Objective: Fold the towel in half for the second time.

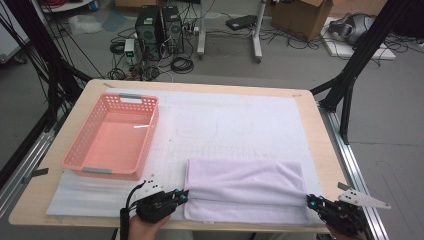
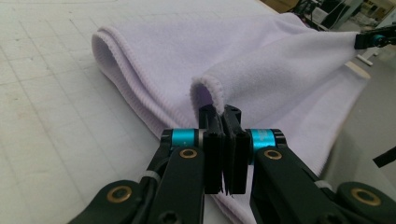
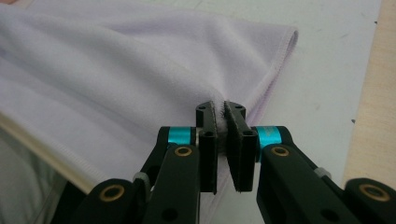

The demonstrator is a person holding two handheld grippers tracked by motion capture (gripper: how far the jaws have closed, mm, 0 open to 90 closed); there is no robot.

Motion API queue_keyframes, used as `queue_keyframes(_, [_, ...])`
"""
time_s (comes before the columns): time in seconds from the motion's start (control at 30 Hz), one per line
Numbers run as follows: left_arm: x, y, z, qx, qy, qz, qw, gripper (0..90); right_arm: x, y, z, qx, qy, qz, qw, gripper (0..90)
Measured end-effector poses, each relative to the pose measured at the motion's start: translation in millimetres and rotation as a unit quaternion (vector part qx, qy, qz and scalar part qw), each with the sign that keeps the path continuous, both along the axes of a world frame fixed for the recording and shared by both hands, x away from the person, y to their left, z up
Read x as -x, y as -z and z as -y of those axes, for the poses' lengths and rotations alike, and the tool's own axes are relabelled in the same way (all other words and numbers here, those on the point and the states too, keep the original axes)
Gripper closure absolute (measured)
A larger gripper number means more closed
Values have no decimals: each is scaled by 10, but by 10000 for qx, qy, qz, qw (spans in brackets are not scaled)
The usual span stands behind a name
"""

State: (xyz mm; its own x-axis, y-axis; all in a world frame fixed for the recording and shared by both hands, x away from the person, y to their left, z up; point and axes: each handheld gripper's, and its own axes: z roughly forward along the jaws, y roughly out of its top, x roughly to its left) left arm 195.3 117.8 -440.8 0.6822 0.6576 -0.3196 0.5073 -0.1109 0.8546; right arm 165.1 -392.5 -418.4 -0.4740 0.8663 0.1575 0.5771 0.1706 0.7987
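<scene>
Towel [image 1: 245, 189], pale lilac fleece with a stitched hem, lay folded at the table's [image 1: 320, 150] near edge. My left gripper [image 1: 182, 195] and right gripper [image 1: 310, 200] each pinched a near corner.

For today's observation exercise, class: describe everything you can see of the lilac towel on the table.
The towel is pale lilac, soft and fleecy, with a stitched hem. It lies folded over itself near the table's front edge on a white gridded mat, right of a pink basket. The left gripper is shut on its left corner, the right gripper on its right corner, so the upper layer stretches between them, slightly lifted.
</scene>
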Motion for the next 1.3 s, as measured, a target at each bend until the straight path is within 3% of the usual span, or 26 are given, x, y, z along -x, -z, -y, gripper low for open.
queue_keyframes(0.07, [53,-5,-32,69,59,-8,10000,872,52,-13,23,-18,-77,14,10000,825])
queue_keyframes(0.13, [85,-5,-55,104,114,-11,9999,823,102,-6,53,-117,-119,-185,9997,720])
queue_keyframes(0.17, [93,-4,-67,189,125,0,9997,737,115,-4,63,-117,-61,-186,9997,642])
queue_keyframes(0.23, [89,-15,-58,329,15,28,9995,506,140,-16,120,-324,124,-74,9994,575])
queue_keyframes(0.3, [84,-26,-45,476,-37,63,9988,453,122,-32,144,-535,221,23,9983,555])
queue_keyframes(0.37, [53,-18,-15,499,-97,27,9987,442,86,-17,95,-454,261,-60,9986,557])
queue_keyframes(0.5, [-104,8,-7,291,-443,-52,9986,437,-68,91,-26,-172,368,-239,9989,563])
queue_keyframes(0.57, [-186,15,-25,269,-542,-90,9981,437,-149,107,-55,-121,398,-235,9989,582])
queue_keyframes(0.77, [-462,3,13,178,-527,-122,9984,475,-387,88,-89,3,510,-89,9987,617])
queue_keyframes(0.9, [-676,13,72,52,-630,-150,9979,441,-564,118,-119,126,542,-26,9984,549])
queue_keyframes(1.0, [-889,35,133,-198,-583,-337,9975,407,-719,128,-150,255,553,40,9981,470])
queue_keyframes(1.1, [-1067,56,181,-386,-630,-473,9961,387,-956,129,-160,451,572,-104,9973,409])
queue_keyframes(1.2, [-1160,94,207,-248,-619,-506,9965,385,-1162,128,-153,530,533,-259,9968,374])
queue_keyframes(1.27, [-1201,147,226,-408,-576,-649,9954,377,-1250,134,-152,563,494,-338,9966,353])
queue_keyframes(1.3, [-1201,141,221,-388,-580,-626,9956,389,-1300,149,-146,512,374,-392,9972,353])
